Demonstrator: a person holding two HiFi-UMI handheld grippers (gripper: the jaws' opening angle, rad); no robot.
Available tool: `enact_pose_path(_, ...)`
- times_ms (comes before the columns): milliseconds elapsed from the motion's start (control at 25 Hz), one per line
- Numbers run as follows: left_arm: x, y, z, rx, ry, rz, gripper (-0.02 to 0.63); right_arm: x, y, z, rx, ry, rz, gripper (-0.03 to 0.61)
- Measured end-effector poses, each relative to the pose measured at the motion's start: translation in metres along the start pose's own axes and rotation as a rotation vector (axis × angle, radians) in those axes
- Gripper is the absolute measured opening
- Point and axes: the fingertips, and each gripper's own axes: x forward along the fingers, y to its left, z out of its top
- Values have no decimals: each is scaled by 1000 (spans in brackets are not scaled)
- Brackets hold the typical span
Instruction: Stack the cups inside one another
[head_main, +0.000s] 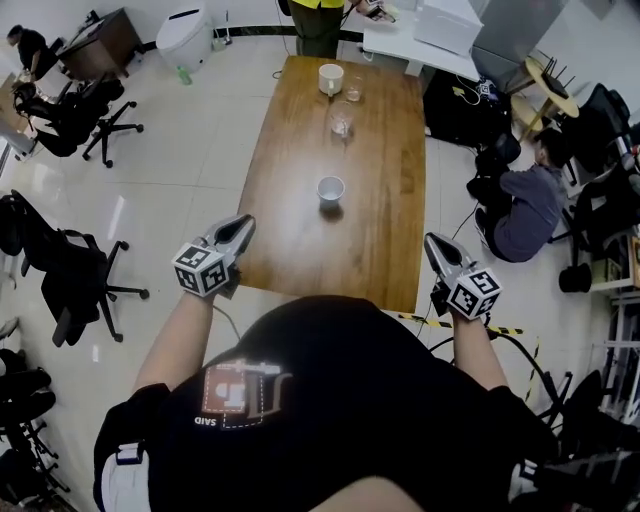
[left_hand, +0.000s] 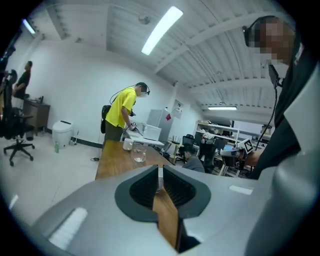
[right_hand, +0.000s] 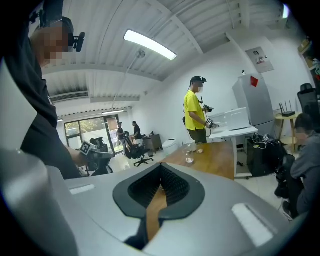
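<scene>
**Pre-grasp stage:** nothing stacked yet. Four cups stand apart along the worktop (head_main: 300, 235): near cup (head_main: 331, 189), glass (head_main: 341, 121), then far cup (head_main: 330, 77) and far glass (head_main: 354, 89) side by side. L. tool (head_main: 238, 232): jaws a slit apart, empty. R. tool (head_main: 436, 250): jaws together, empty. Both are held near-level by the near corners. Next: jaws to be opened and near cup approached.

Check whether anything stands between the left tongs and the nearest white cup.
Nothing visible does. Only bare table lies between the left tongs and the nearest white cup. The clear glass stands beyond the cup, farther along the table.
</scene>
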Motion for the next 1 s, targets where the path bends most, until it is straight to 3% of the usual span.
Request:
enact_pose_path(160, -29, 4, -20, -58, -33, 57, 14, 15, 14, -2, 10, 5, 37, 14)
enact_pose_path(360, -32, -18, -44, -69, 2, 25, 9, 23, 21, -6, 61, 4, 60, 14)
enact_pose_path(1000, -19, -20, -22, -29, -23, -11, 9, 12, 17, -18, 51, 43, 24, 12)
